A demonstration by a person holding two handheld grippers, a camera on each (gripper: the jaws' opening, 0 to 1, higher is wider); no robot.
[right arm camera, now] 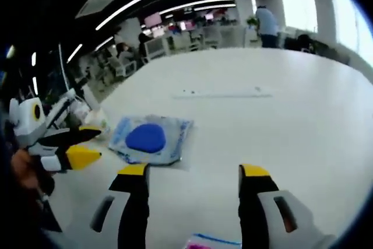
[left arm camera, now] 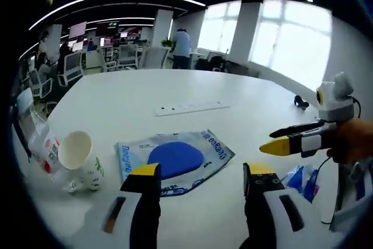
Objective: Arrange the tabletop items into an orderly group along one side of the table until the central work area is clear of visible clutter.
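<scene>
A blue-and-white flat packet (left arm camera: 175, 158) with a round blue patch lies on the white table (left arm camera: 175, 86), just beyond my left gripper (left arm camera: 201, 173), which is open with nothing between its fingers. A white paper cup (left arm camera: 78, 157) lies on its side left of the packet, next to a clear plastic bottle (left arm camera: 42, 141). My right gripper (left arm camera: 274, 140) comes in from the right, above small blue sachets (left arm camera: 303, 180). In the right gripper view my right gripper (right arm camera: 193, 173) is open over bare table, the packet (right arm camera: 148, 138) ahead to the left, a small sachet (right arm camera: 211, 242) below it. The left gripper (right arm camera: 96, 144) shows at the left.
A long white power strip (left arm camera: 192, 108) lies further out on the table, also seen as the strip (right arm camera: 224, 93) in the right gripper view. A small black object (left arm camera: 300, 102) sits at the far right. Office chairs, desks and a standing person are beyond the table.
</scene>
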